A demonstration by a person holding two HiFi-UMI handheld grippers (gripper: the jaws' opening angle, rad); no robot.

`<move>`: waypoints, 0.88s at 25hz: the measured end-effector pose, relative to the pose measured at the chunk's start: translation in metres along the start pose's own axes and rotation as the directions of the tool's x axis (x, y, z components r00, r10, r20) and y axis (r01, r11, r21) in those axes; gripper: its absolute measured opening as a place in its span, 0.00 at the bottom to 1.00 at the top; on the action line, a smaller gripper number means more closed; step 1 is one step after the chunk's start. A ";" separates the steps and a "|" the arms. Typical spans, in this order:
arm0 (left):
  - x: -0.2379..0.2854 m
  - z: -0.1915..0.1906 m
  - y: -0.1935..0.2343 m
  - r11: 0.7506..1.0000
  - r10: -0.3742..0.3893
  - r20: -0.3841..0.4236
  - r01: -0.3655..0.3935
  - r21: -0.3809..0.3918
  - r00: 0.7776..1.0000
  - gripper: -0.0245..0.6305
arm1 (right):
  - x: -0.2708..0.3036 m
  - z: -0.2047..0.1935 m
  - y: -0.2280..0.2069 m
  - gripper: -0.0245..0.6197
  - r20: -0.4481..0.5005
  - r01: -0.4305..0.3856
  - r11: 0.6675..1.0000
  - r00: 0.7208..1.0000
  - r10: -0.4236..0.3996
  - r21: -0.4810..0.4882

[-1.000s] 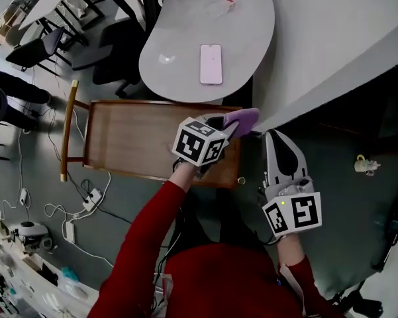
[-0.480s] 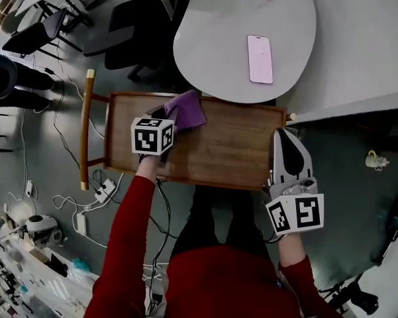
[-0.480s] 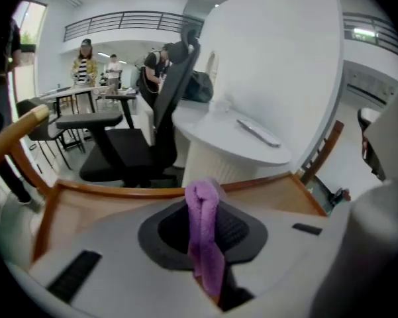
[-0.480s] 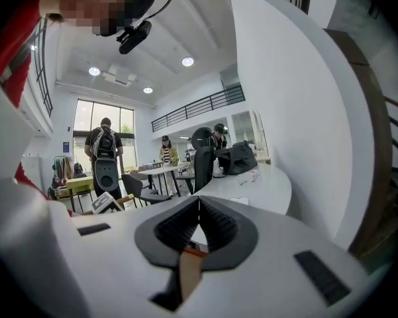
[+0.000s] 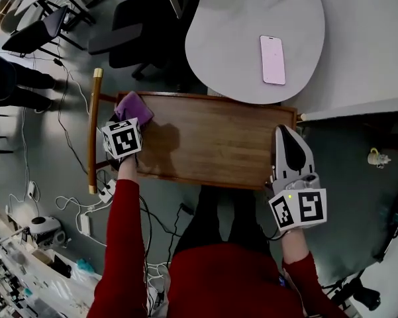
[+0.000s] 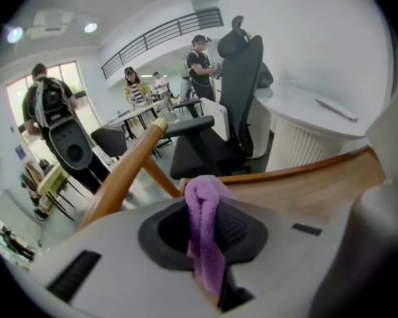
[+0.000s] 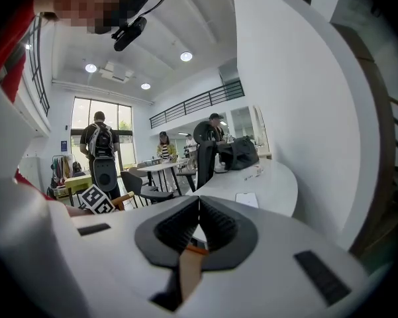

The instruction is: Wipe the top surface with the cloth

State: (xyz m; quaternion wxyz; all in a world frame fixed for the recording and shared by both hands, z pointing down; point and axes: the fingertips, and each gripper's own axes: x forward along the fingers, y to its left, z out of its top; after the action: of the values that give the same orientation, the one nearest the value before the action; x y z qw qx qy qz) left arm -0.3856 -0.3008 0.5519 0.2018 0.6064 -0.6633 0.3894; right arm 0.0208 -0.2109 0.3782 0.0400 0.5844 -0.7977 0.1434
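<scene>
Your left claw (image 5: 128,119) is clamped tight on the purple cloth (image 5: 135,105), with a fold of it pinched between the jaws. The cloth sits at the far left corner of the wooden bench top (image 5: 212,138), just beside the wooden handle rail (image 5: 93,131). Your right claw (image 5: 284,138) is at the right end of that top, near its near edge, jaws pressed together with nothing between them. A phone (image 5: 273,59) lies on the white bench (image 5: 225,38) beyond.

Cloth (image 5: 135,106) (in left gripper (image 5: 128,116)) now at left end of top (image 5: 212,138).
</scene>
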 end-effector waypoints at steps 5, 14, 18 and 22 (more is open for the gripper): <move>-0.019 0.001 0.020 0.990 0.132 0.088 -0.136 0.037 0.987 0.12 | -0.014 0.000 -0.009 0.06 -0.003 0.067 0.997 0.998 -0.067 -0.035; -0.150 0.057 -0.257 0.731 -0.682 0.204 0.660 0.172 0.702 0.12 | -0.056 -0.002 -0.042 0.06 0.026 0.194 0.981 0.981 -0.194 -0.025; -0.197 0.052 -0.379 0.483 -0.876 0.122 0.855 0.189 0.467 0.12 | -0.085 0.001 -0.060 0.06 0.059 0.262 0.965 0.964 -0.261 -0.011; -0.205 0.013 -0.444 0.408 -0.904 -0.058 0.896 0.173 0.423 0.12 | -0.124 0.005 -0.076 0.06 0.054 0.327 0.945 0.943 -0.328 0.022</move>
State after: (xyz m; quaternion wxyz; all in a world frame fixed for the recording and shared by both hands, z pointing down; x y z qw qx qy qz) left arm 0.0820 -0.1612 0.5128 0.3095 0.8912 -0.2009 0.2639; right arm 0.1321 -0.1191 0.3589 0.0370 0.7129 -0.6894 0.1231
